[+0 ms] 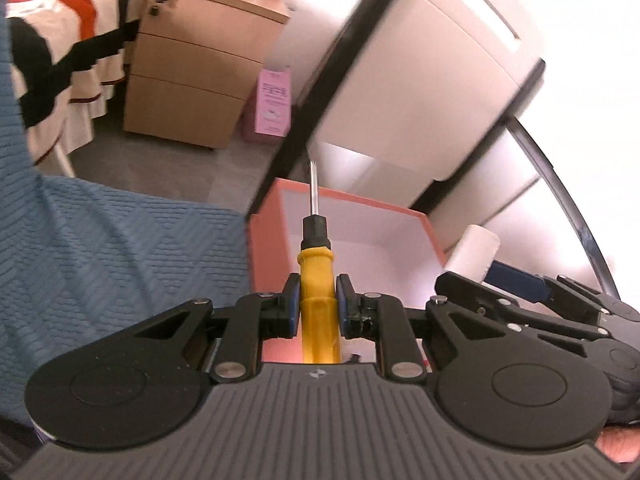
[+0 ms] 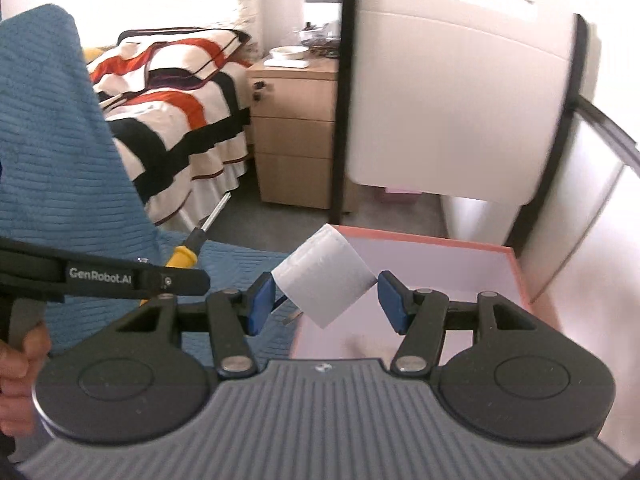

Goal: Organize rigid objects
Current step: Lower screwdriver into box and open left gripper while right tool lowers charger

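A: Pink box, what's inside?
B: Its white interior looks bare. Above it, left gripper clamps a yellow screwdriver; right gripper pinches a white roll, tilted.

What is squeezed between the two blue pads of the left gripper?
A yellow screwdriver, gripped by its handle in the left gripper, tip pointing forward over the pink box. The left wrist view shows it.

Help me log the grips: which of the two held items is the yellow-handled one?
The screwdriver, clamped in the left gripper. The right gripper holds a plain white roll instead.
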